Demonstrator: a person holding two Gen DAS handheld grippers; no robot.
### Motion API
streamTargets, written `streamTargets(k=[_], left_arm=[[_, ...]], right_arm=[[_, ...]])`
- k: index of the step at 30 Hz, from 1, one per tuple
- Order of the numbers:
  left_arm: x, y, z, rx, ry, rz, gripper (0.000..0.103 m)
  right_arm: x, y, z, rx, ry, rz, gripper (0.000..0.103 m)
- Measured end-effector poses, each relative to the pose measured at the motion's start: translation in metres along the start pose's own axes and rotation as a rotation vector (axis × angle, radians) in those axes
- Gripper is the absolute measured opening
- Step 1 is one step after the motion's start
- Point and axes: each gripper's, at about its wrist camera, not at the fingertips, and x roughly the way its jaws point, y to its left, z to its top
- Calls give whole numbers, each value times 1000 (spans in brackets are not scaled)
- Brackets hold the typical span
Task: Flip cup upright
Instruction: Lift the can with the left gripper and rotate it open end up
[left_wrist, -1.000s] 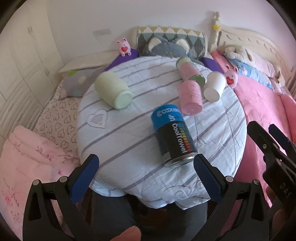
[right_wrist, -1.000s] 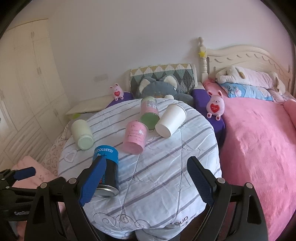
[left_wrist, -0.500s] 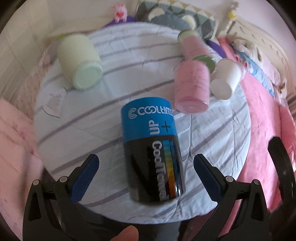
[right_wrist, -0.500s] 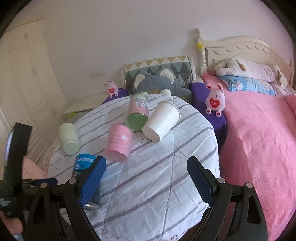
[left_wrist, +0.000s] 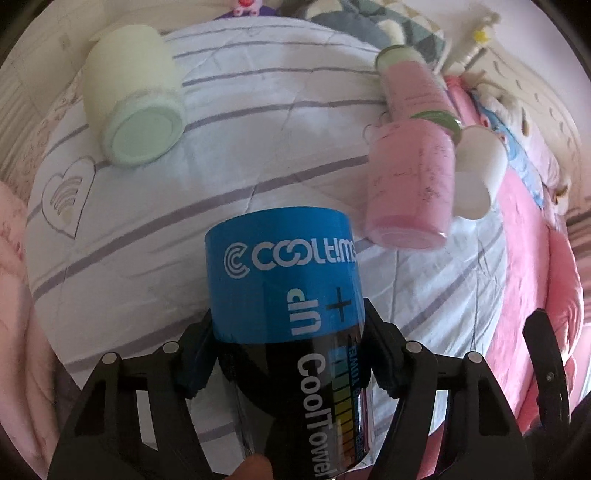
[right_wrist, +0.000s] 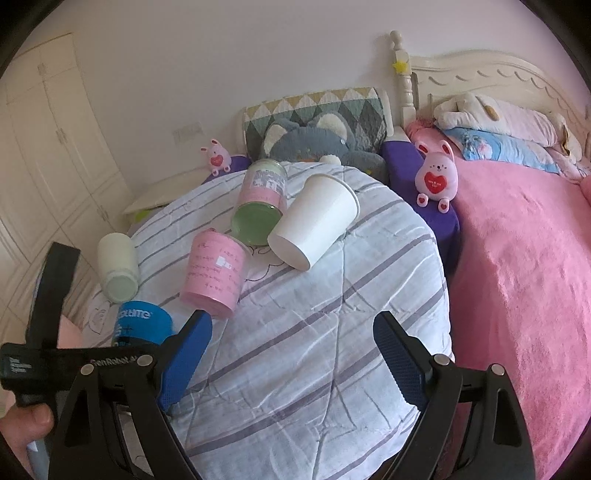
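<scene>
A blue and black "CoolTowel" cup (left_wrist: 295, 314) lies on its side on the striped round table (left_wrist: 240, 166). My left gripper (left_wrist: 288, 343) is shut on it, one finger on each side of its body. In the right wrist view the same cup (right_wrist: 142, 325) shows at the table's left edge with the left gripper body in front of it. My right gripper (right_wrist: 291, 354) is open and empty above the table's near middle.
Other cups lie on their sides: a pale green one (left_wrist: 133, 99) far left, a pink one (left_wrist: 410, 184), a pink and green one (left_wrist: 417, 88) and a white paper cup (right_wrist: 314, 221). A pink bed (right_wrist: 517, 277) is to the right, with plush toys behind the table.
My left gripper moved forward over the blue and black cup and closed on its body. My right gripper drifted slightly and stayed open.
</scene>
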Motion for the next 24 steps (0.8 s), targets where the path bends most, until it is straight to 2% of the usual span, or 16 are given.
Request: streamTargets(k=[4,8,11,13,18,24], left_arm=[[-16,2,-10,71,-82,-7,70],[-48,1,-25,167,-281,1,70],[-69,4,-39,221,-449,34,69],[-72,5,-40,247,-517,31,69],[-48,16,-36,280,-477,38,68],[-64,7,-38,324,-482,31,68]], right_arm=[[-4,2,-1,5,-6,-2,90],[-11,5,-4,8,-14,-12,90],[-17,8,-5,9,-22,-25,90],[-22,11,-6,10,-31,-32,90],[-29,20,-12,3,-34,-50,90],[-38,32,-14,-8,-48,-68,90]])
